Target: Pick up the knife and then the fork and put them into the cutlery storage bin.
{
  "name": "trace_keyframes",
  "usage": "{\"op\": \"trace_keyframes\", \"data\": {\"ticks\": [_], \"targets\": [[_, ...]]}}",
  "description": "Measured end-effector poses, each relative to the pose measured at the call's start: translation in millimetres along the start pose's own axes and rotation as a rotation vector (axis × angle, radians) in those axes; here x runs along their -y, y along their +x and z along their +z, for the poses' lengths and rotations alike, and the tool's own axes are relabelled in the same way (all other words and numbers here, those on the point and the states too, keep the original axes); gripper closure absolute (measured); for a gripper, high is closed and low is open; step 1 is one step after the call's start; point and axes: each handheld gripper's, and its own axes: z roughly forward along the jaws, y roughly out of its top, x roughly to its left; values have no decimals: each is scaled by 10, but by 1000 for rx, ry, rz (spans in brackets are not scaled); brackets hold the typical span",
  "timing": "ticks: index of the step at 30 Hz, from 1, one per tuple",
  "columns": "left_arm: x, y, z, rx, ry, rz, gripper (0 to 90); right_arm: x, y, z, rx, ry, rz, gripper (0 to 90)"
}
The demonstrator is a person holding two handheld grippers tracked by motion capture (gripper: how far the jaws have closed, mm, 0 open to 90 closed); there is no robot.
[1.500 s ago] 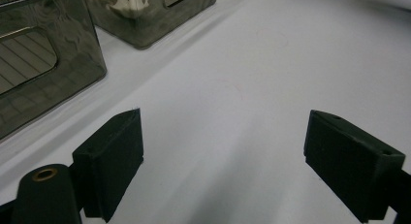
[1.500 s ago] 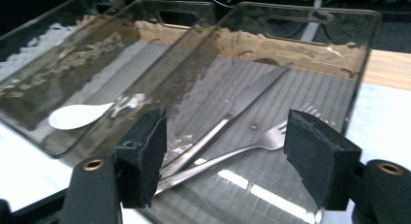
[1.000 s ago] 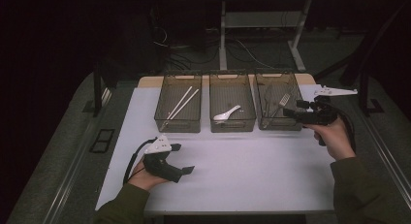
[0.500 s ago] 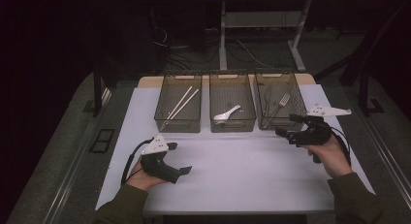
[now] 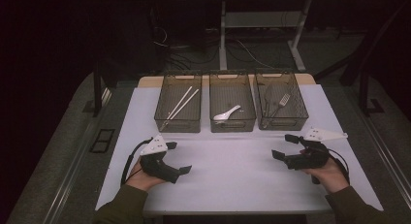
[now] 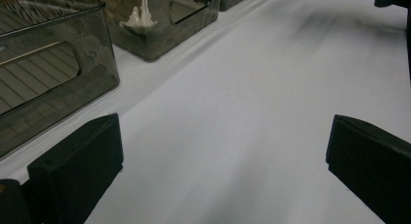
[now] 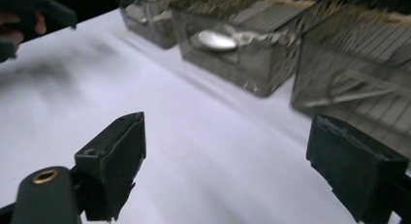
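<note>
Three dark see-through bins stand in a row at the back of the white table (image 5: 232, 180). The left bin (image 5: 178, 107) holds chopsticks (image 5: 180, 103), the middle bin (image 5: 232, 105) a white spoon (image 5: 227, 114), the right bin (image 5: 282, 104) a fork (image 5: 281, 102). My left gripper (image 5: 179, 157) rests low on the table at front left, open and empty (image 6: 223, 161). My right gripper (image 5: 283, 146) hovers at front right, pointing left, open with nothing between its jaws (image 7: 228, 161); they have just been opening a little. The spoon (image 7: 215, 40) lies beyond it.
The tabletop ends close behind both hands at the front edge (image 5: 232, 212). A white band of table runs between the bins and the grippers. Dark floor with cables (image 5: 242, 49) and table legs lies beyond the bins.
My right gripper has come down from beside the fork bin toward the front of the table. The left gripper has stayed where it was.
</note>
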Motion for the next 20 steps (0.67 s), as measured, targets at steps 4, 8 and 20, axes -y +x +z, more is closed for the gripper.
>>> {"op": "trace_keyframes", "data": {"ticks": [4,8,20], "targets": [[7,4,-4,1,-9,-5,0,102,37,-10,-17,15,-5,141],[14,12,-17,0,-8,-9,0,181,72,-45,-15,36,-20,140],[16,9,-20,4,-10,-6,0,262,23,-156,11,30,-24,140]]}}
